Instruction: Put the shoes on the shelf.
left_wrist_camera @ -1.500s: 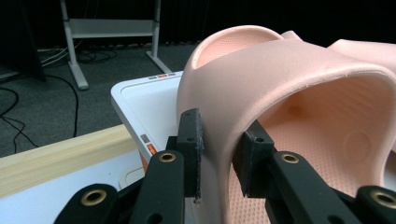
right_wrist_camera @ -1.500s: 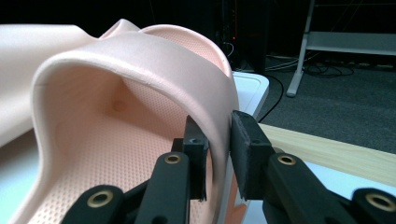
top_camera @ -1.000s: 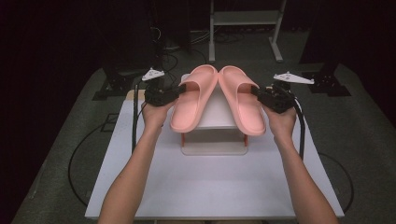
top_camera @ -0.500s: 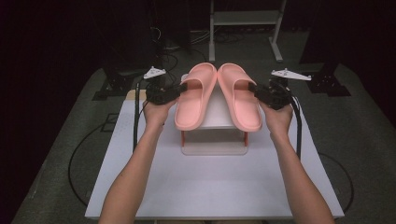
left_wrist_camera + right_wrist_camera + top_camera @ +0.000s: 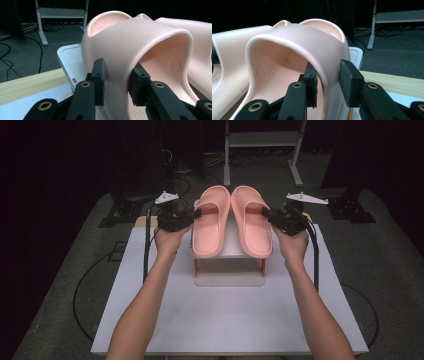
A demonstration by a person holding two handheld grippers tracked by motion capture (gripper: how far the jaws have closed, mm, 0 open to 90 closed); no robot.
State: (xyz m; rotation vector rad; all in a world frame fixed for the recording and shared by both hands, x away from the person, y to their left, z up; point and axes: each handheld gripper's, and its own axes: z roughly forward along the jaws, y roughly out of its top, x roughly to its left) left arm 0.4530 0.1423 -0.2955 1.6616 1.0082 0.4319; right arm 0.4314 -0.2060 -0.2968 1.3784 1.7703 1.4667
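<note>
Two pink slippers lie side by side over a small white stand [image 5: 229,279] with orange legs, heels toward me. My left gripper [image 5: 194,214] is shut on the outer side of the left slipper's [image 5: 209,227] strap. In the left gripper view the left gripper [image 5: 117,79] has its pads pressing that strap wall of the left slipper [image 5: 140,40]. My right gripper [image 5: 267,214] is shut the same way on the right slipper [image 5: 252,225]. In the right gripper view the right gripper [image 5: 327,80] pinches the strap of the right slipper [image 5: 312,37]. Whether the soles touch the stand I cannot tell.
The stand sits at the middle back of a white table [image 5: 225,320]. A light wooden strip [image 5: 141,221] runs along the table's far edge. Cables trail on the grey floor [image 5: 90,285] at the left, and a metal frame [image 5: 260,140] stands behind.
Both hands have moved slightly forward and inward. The two slippers, splayed a second ago, now lie closer together and more parallel.
</note>
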